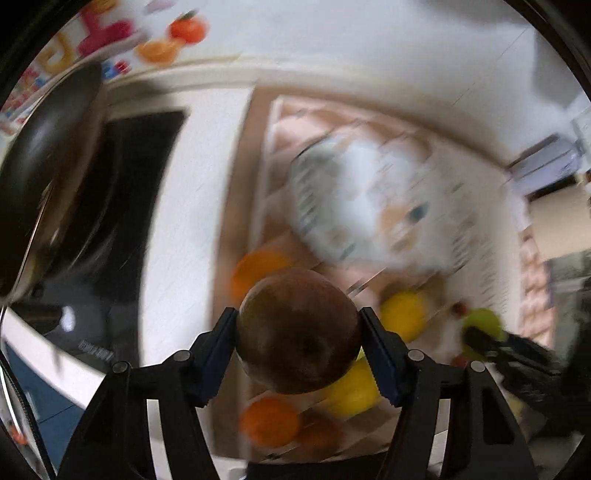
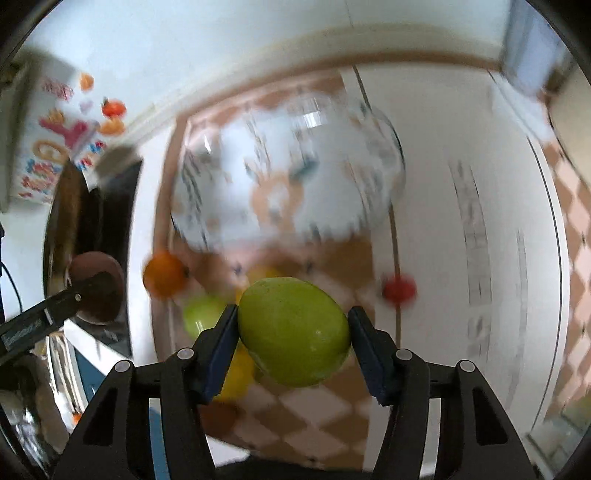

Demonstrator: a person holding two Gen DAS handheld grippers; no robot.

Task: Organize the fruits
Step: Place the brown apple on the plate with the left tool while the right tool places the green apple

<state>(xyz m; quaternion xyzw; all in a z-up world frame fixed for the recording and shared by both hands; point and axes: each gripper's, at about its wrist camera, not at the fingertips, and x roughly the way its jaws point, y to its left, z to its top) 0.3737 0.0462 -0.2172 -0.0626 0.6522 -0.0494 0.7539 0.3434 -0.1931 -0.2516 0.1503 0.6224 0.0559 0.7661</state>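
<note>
My left gripper [image 1: 298, 332] is shut on a dark brown round fruit [image 1: 298, 328] and holds it above the checkered cloth [image 1: 280, 122]. My right gripper [image 2: 292, 330] is shut on a green fruit [image 2: 293, 330] held in the air. The right gripper also shows in the left wrist view [image 1: 491, 339] at the right with its green fruit [image 1: 484, 321], and the left gripper with the brown fruit [image 2: 96, 284] shows at the left of the right wrist view. A clear glass bowl [image 2: 288, 177] stands on the cloth ahead. Oranges [image 1: 258, 273], yellow fruits [image 1: 404, 314] and a small red fruit [image 2: 399, 290] lie below. The frames are blurred.
A black pan [image 1: 44, 177] sits on a dark stovetop [image 1: 122, 206] at the left. Colourful stickers [image 1: 110, 33] are on the wall behind. A white counter [image 2: 461, 221] runs along the right of the cloth.
</note>
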